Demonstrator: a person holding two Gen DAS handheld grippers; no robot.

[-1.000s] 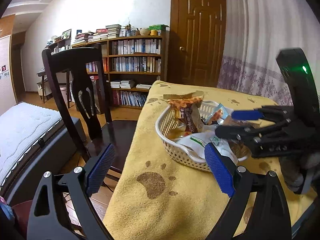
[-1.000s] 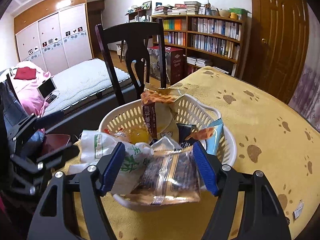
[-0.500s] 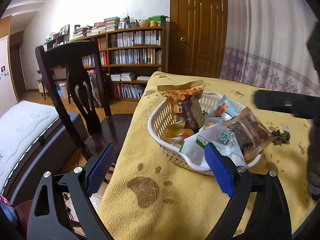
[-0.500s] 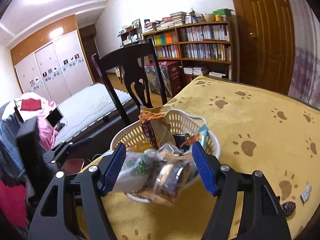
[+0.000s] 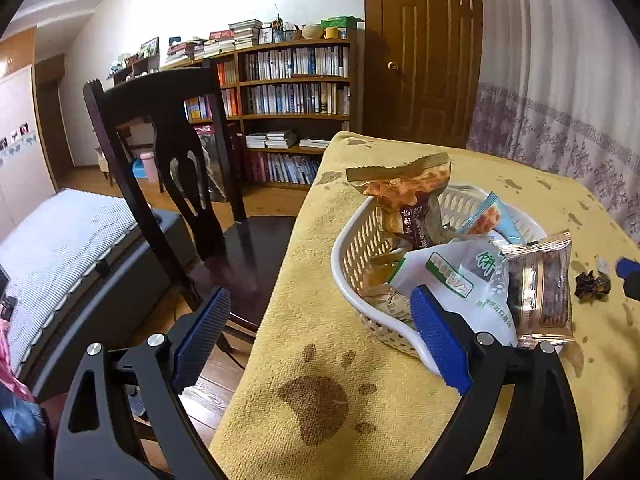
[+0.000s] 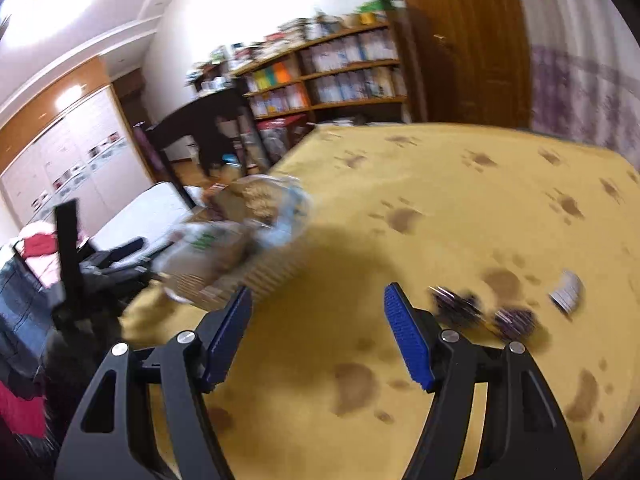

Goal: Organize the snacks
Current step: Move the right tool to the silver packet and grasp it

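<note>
Basket (image 5: 352, 248): a white slotted plastic basket heaped with snack packets stands near the chair-side edge of the desk (image 5: 320, 360), which is draped in a yellow cloth printed with brown paw marks.
Writing: the white packet (image 5: 460, 280) at the basket's near rim bears a large green Chinese character and a green label band; the upright brown-and-orange bag (image 5: 408, 200) carries white Chinese characters on a dark panel, too small to read.
Other snacks: a clear packet of dark biscuits (image 5: 540, 292) hangs over the basket's right rim; a light-blue sachet (image 5: 486, 216) stands behind it. A dark crumpled wrapper (image 5: 592, 286) lies on the cloth just beyond the basket.
Left tool (image 5: 320, 344): jaws spread wide and empty, low at the desk's near corner, its right blue pad just in front of the basket rim.
Right tool (image 6: 318, 336): jaws apart, gripping nothing, above bare cloth; the view is blurred. The basket (image 6: 272, 272) sits ahead to its left, two dark wrapped pieces (image 6: 480, 312) and a small pale wrapper (image 6: 566, 292) to its right.
Change: half a second ago the right tool looked straight over the basket; now it has swung right, away from it, towards the loose pieces. A second ago it stood over the biscuit packet, which now rests on the rim. The left tool has barely shifted.
Room: a dark wooden chair (image 5: 180, 184), a bookcase (image 5: 296, 104) and a brown door (image 5: 424, 52) lie beyond.
</note>
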